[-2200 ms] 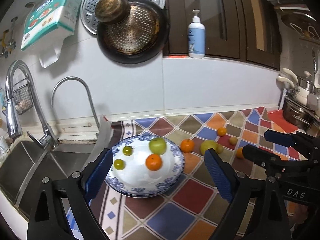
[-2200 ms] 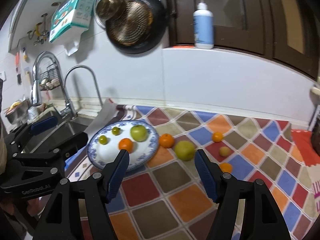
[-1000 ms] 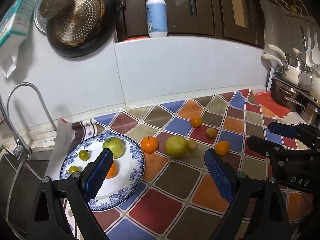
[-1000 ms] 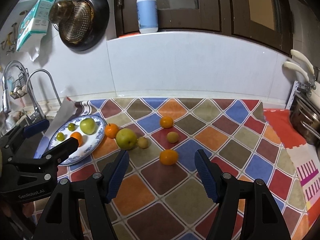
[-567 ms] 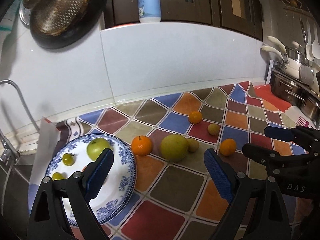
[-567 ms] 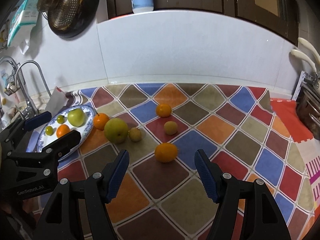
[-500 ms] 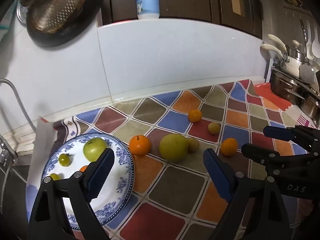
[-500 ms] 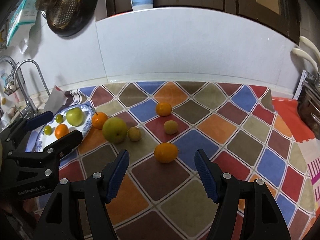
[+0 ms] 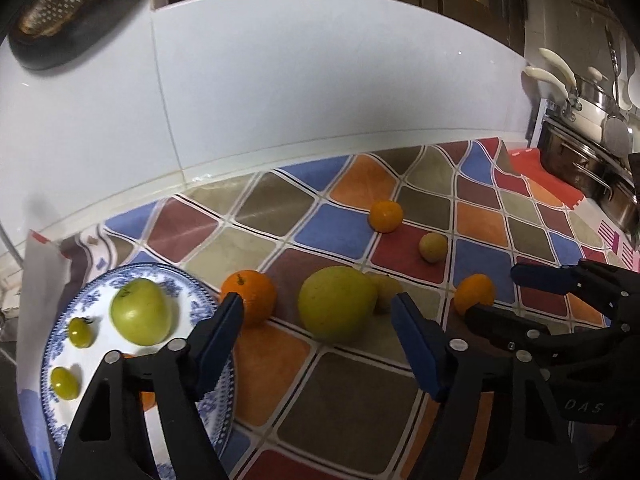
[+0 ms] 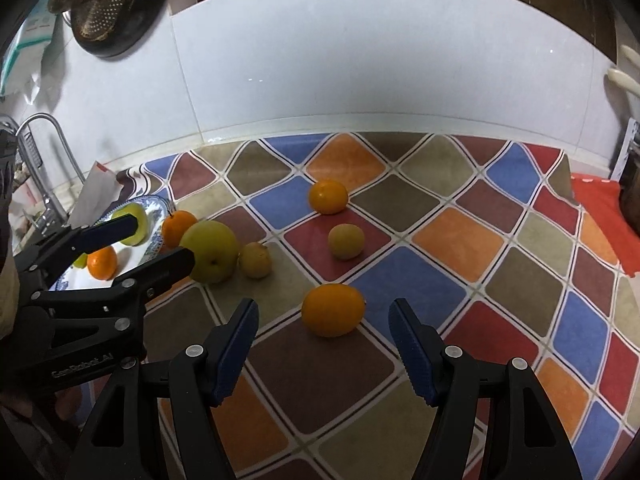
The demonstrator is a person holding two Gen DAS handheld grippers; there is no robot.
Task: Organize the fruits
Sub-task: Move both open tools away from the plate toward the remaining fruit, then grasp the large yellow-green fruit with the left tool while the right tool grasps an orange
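My left gripper (image 9: 316, 320) is open and empty, its jaws on either side of a large yellow-green pear (image 9: 336, 308) on the checkered mat. An orange (image 9: 250, 296) lies just left of it, beside the blue-white plate (image 9: 208, 408). The plate holds a green apple (image 9: 140, 316), two small green fruits and an orange partly hidden by my finger. My right gripper (image 10: 324, 324) is open and empty around an orange (image 10: 332, 310) lying on the mat. More small fruits lie beyond: a yellow one (image 10: 255, 260), a tan one (image 10: 346, 241), an orange one (image 10: 328, 197).
The colourful checkered mat (image 10: 460, 240) covers the counter up to the white tiled wall. A sink with a faucet (image 10: 40, 160) is at the left, steel pots (image 9: 592, 164) at the right. A pan (image 10: 108, 12) hangs on the wall.
Both grippers have swung right from the plate and come lower and closer to the fruits. The pear now sits between the left jaws and the near orange between the right jaws.
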